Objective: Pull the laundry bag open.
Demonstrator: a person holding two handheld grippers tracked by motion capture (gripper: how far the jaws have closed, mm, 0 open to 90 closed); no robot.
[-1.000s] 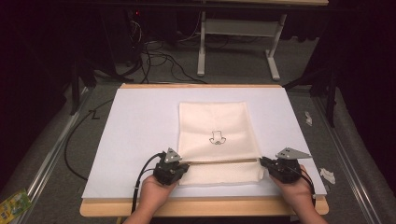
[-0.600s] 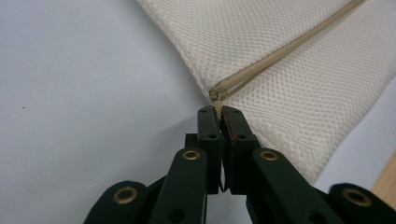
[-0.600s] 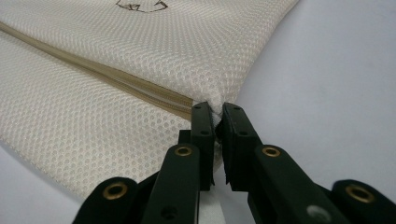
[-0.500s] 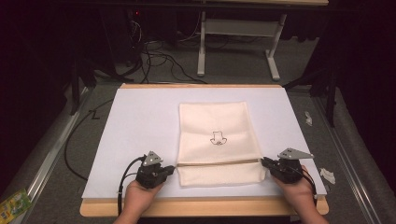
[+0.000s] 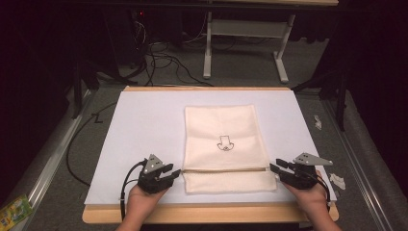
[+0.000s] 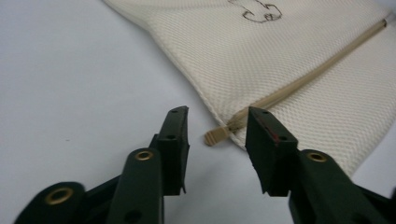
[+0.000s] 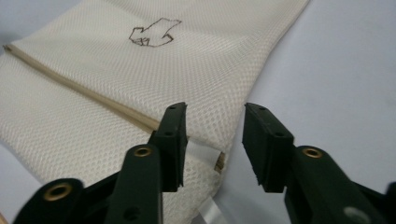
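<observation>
Mesh pouch [image 5: 224,147] (cream, honeycomb weave, tan zipper [image 6: 299,83]) lies flat; both hand-held grippers, left [image 5: 176,173] and right [image 5: 274,168], gape empty.

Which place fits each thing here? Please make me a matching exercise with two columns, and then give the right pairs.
Things:
1. left hand-held gripper
2. right hand-held gripper
3. small black drawing
4. zipper

Places or states:
A. runs across the cream mesh bag, near its front end
B. open, at the bag's left edge, by the zipper's tan end tab
C. near the middle of the bag
D. open, at the bag's right edge, with a shiny strip between its jaws

Pairs: 1-B, 2-D, 3-C, 4-A
</observation>
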